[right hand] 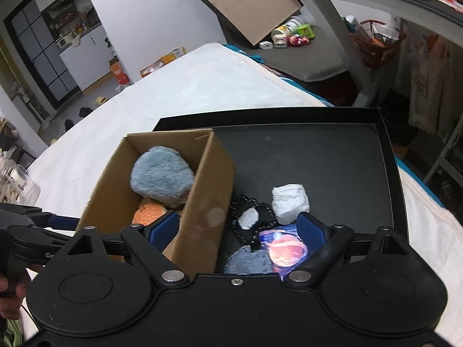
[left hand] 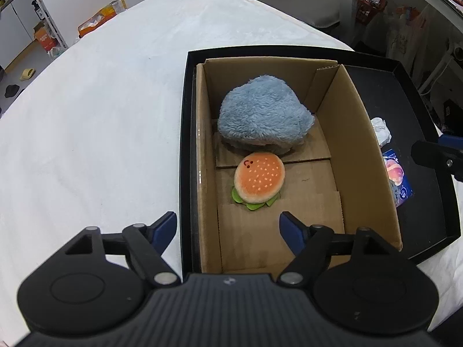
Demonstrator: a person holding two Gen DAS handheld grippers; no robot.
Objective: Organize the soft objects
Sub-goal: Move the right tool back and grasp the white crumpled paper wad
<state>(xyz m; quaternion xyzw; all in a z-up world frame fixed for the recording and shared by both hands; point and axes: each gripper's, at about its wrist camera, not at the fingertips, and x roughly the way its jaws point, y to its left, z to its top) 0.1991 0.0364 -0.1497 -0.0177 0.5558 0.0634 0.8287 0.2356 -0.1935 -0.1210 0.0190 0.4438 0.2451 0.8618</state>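
Left gripper [left hand: 228, 225] hangs over the near end of the cardboard box [left hand: 358, 133], jaws wide apart, nothing betw. them. Box sits in the left part of a black tray [left hand: 428, 133] on a white-covered bed [left hand: 101, 115]. Inside the box: blue furry plush [left hand: 263, 115] at the far end, burger plush [left hand: 259, 180] just in front, touching it. Right gripper [right hand: 240, 225] hovers over the tray's near side, jaws also apart & empty, left finger near the box's wall. Loose on the tray floor by the box: black-and-white plush [right hand: 250, 219], white lump [right hand: 289, 204], denim piece [right hand: 249, 261], blue packet w/ pink print [right hand: 285, 248].
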